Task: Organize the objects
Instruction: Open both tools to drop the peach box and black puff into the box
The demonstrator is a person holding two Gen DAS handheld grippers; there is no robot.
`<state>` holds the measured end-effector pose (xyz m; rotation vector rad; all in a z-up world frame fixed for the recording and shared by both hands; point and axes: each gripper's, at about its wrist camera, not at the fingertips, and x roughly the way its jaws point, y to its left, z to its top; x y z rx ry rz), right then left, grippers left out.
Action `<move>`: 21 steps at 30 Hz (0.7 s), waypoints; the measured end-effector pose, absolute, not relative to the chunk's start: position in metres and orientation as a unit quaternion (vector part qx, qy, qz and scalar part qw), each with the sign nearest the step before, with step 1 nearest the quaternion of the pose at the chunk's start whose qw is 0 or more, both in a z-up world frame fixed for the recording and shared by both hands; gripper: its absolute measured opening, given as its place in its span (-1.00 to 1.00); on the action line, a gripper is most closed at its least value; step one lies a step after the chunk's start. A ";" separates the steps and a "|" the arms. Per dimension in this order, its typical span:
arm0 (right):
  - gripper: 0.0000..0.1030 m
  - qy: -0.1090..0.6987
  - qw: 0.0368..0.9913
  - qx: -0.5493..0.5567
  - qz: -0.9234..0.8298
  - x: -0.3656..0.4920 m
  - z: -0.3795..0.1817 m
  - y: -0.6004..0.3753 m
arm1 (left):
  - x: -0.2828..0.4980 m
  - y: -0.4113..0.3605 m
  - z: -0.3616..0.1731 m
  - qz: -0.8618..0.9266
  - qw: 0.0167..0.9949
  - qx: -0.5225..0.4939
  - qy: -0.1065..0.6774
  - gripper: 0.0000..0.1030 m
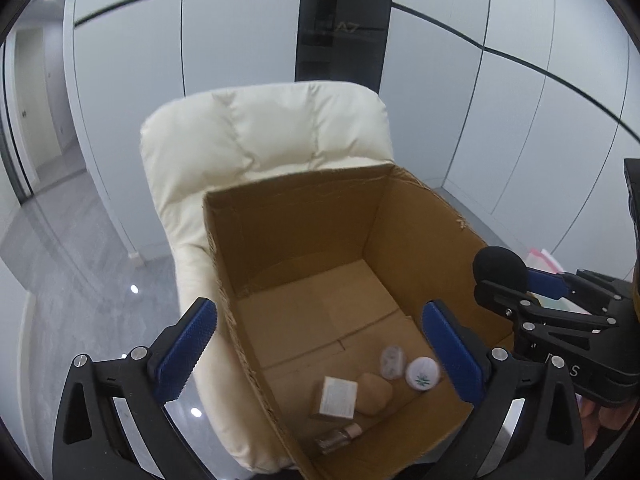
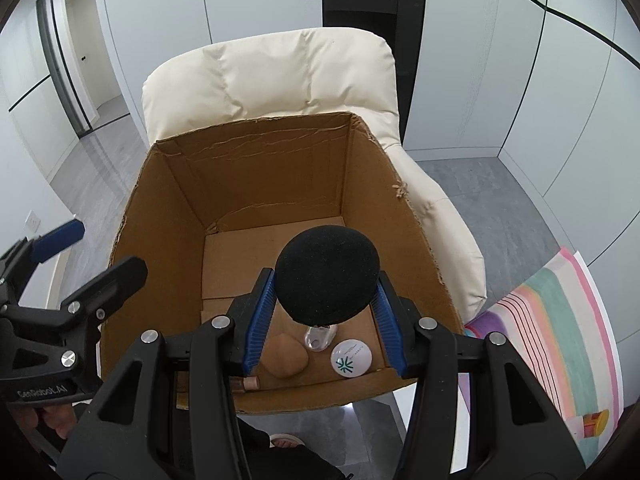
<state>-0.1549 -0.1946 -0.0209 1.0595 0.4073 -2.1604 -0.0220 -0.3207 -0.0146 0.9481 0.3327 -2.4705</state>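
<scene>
An open cardboard box (image 1: pixel 296 182) (image 2: pixel 256 128) stands on a cream padded armchair (image 1: pixel 260 128) (image 2: pixel 272 76). On its floor lie a white round jar with a green logo (image 1: pixel 422 374) (image 2: pixel 351 358), a tan sponge (image 1: pixel 374 394) (image 2: pixel 286 360), a small white carton (image 1: pixel 338 398), a clear plastic case (image 1: pixel 393 362) (image 2: pixel 319 338) and a small bottle (image 1: pixel 340 436) (image 2: pixel 248 384). My left gripper (image 1: pixel 319 306) (image 2: pixel 108 247) hangs wide open over the box's left wall, holding nothing. My right gripper (image 2: pixel 326 278) is shut on a black foam ball (image 2: pixel 328 272) (image 1: pixel 500 268) above the box's near right part.
A striped pastel sheet (image 2: pixel 560 328) lies on a surface to the right of the chair. Grey tiled floor (image 1: pixel 80 280) surrounds the chair, with pale wall panels and a dark glass door behind. A person's slippered foot (image 2: pixel 284 442) shows below the box.
</scene>
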 end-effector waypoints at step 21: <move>1.00 0.101 0.311 0.410 -0.852 -0.168 -0.009 -0.163 | -0.023 -0.322 0.000 -0.905 0.255 0.326 0.098 1.00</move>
